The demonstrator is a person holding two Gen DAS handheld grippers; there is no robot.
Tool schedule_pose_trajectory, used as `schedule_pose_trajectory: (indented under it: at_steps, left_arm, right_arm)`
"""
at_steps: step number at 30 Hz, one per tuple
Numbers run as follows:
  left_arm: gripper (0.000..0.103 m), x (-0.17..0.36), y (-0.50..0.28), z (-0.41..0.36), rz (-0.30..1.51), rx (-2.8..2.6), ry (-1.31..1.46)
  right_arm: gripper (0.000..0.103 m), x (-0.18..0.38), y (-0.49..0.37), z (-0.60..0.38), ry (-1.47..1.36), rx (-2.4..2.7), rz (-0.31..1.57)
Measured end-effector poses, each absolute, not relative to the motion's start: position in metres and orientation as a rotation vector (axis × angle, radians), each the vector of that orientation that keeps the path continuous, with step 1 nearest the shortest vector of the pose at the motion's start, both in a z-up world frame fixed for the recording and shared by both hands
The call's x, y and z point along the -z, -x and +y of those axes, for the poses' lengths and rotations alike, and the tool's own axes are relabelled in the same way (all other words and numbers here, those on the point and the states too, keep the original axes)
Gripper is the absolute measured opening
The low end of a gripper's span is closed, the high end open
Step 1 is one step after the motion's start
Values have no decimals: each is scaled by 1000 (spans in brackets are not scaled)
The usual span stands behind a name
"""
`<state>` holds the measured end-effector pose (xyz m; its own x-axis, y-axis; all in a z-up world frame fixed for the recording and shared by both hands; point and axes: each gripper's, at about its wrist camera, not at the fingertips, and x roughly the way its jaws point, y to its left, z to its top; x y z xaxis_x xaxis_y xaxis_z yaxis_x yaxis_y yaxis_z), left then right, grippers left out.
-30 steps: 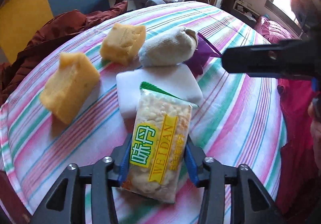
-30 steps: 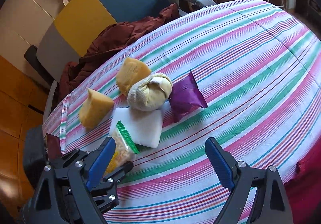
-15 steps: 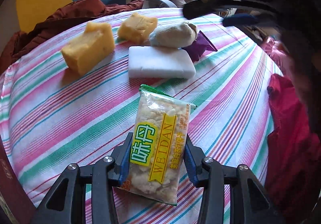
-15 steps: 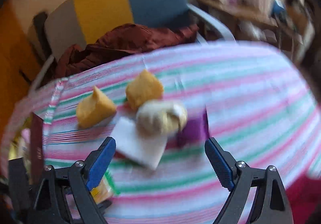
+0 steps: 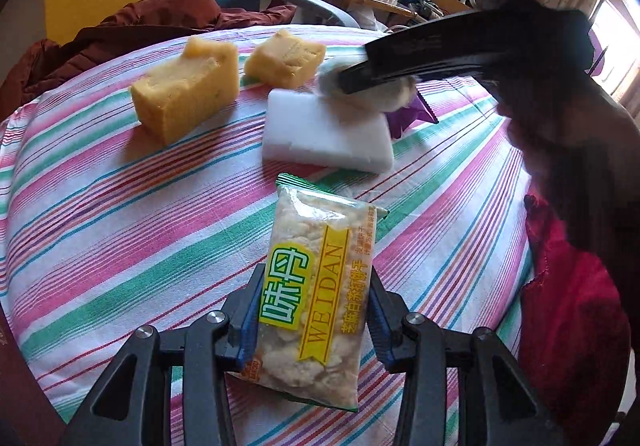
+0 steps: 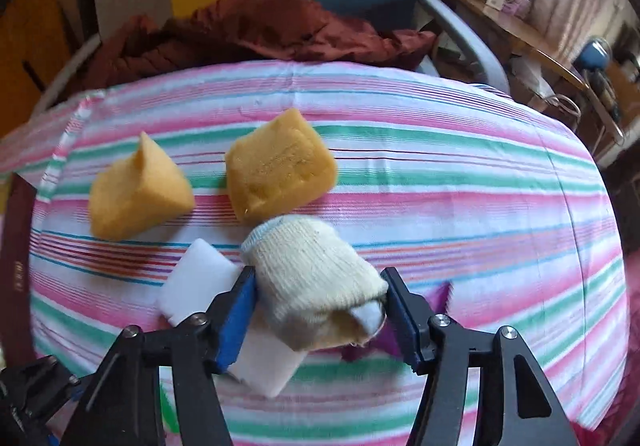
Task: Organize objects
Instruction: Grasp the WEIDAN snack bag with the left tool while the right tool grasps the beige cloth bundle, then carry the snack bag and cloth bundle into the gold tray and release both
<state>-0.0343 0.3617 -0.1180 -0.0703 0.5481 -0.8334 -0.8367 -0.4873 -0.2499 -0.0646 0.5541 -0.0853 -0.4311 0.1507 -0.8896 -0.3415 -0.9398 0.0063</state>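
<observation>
Left wrist view: we see our left gripper clamped on the snack packet, both blue pads pressed into its sides, the packet's lower half between them and its top pointing toward the pile.
Right wrist view: our right gripper straddles the rolled sock; the pads sit against or just beside its flanks, and we cannot tell whether they are squeezing it yet.
Sock position: it lies partly on the white sponge block, touching the nearer yellow sponge, with the purple packet just beside it.
Other items: a second yellow sponge sits apart to the left on the striped tablecloth.
Step in hand: we judge this as grasping the sock while the snack packet is held ready for placing.
Next move: we should firm the grip on the sock and lift straight up, so neither the white block nor the purple packet gets dragged along.
</observation>
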Motion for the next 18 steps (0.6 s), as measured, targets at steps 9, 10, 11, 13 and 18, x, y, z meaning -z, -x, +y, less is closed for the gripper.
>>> schedule_pose_trajectory:
  at_steps: [9,10,11,13,18]
  left_arm:
    - [45,95,24,322,332,-1786,1162]
    - [45,94,26,316,323,-1792,1160]
    - [45,91,24,308,315,-1798,1158]
    - [45,84,20,300,288,-1810,1151]
    - [45,65,17,271,214,-1853,1141]
  right_arm:
    - [62,47,20,521,1286,-2529,383]
    - [62,42,14,520,1253,-2537,415]
    - [62,40,11,518,1231,-2544,448]
    - [62,34,5,515,1192,-2574,537]
    - [62,25,-13,491,1175,-2649,675]
